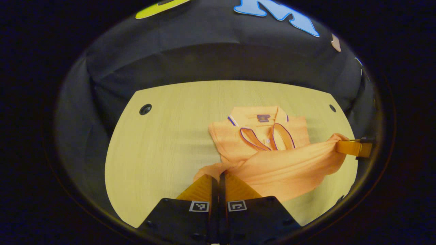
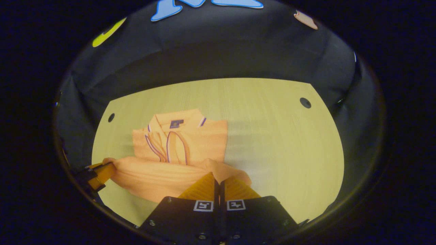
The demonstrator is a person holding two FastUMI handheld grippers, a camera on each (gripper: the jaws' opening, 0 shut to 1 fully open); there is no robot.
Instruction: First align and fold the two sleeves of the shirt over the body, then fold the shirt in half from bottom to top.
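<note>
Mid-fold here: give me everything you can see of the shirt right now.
The shirt is an orange polo of knit-looking fabric, with a collar edged in dark and white trim, a short button placket and a small dark neck label. It lies collar-end far on the wooden table, sleeves already folded in. Its bottom hem is lifted and stretched between the left gripper and the right gripper, each shut on a hem corner, the fabric draping toward the chest.

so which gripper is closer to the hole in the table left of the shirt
Left. The left gripper pinches the shirt at its left corner, nearest the hole; the right gripper pinches the opposite corner.
</note>
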